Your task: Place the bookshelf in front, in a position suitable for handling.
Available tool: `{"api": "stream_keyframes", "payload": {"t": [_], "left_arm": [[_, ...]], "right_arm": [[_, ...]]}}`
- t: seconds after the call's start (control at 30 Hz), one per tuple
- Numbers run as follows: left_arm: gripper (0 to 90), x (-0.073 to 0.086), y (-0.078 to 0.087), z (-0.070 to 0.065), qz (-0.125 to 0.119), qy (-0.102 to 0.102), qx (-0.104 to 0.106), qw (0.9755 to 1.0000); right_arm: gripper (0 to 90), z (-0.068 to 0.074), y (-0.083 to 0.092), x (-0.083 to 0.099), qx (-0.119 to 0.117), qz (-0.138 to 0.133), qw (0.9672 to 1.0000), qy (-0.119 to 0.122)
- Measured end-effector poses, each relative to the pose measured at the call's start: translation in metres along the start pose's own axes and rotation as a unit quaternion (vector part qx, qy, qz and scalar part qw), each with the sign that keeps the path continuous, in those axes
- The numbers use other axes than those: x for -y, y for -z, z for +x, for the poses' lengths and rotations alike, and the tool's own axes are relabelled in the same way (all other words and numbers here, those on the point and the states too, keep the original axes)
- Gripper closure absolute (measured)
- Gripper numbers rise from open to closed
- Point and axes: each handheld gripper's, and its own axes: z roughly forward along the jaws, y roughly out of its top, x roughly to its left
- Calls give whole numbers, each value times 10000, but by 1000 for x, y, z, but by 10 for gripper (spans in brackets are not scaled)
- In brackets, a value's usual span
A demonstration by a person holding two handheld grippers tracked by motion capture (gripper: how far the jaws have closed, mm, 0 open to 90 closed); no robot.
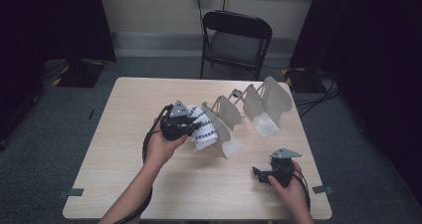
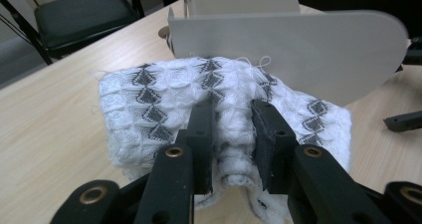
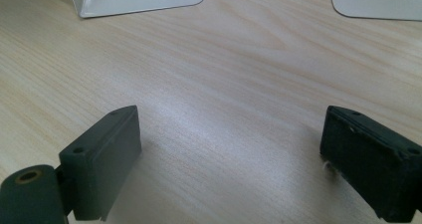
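Left claw (image 2: 231, 129) pinches the patterned cloth (image 2: 164, 104) against a grey divider (image 2: 298, 50); right claw (image 3: 229, 164) gapes, empty.

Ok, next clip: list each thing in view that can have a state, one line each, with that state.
left gripper: shut on the folded cloth.
right gripper: open, nothing between the jaws, low over the table.
folded cloth: bunched and folded, pinched at its near edge, lying against the near rack.
near rack: upright, cloth at its left side.
far rack: upright, bare.
folding chair: unfolded, seat vacant.
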Motion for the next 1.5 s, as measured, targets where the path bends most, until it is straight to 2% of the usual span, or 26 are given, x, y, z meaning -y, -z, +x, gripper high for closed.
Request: {"api": "stream_keyframes", "payload": {"t": [0.17,0.43,0.6,0.7,0.83,1.03,1.07,1.17,1.27,1.37,1.5], "left_arm": [[727,15,-13,2,114,61,24,9999],[759,37,-34,2,422,-30,47,9991],[769,48,-45,-1,586,2,60,9983],[771,55,-53,-5,731,-49,105,9973],[772,65,-62,-9,828,5,142,9965],[772,68,-62,-12,873,62,144,9961],[772,68,-60,-13,830,119,181,9963],[772,61,-51,-16,716,174,274,9969],[772,43,-35,-21,484,94,354,9982],[769,18,-14,-25,199,-61,449,9988],[768,-9,8,-28,-84,-276,356,9989]], "right_arm": [[86,0,0,0,0,1,10000,0],[86,0,0,0,-1,-1,10000,1],[86,0,0,0,-1,-1,10000,0],[86,0,0,0,0,0,10000,2],[86,0,0,0,-1,-1,10000,0],[86,0,0,0,0,-2,10000,1],[86,0,0,0,-1,-1,10000,1],[86,0,0,0,-1,-1,10000,0],[86,0,0,0,-2,-1,10000,0],[86,0,0,0,-1,-1,10000,2],[86,0,0,0,1,1,10000,1]]}}
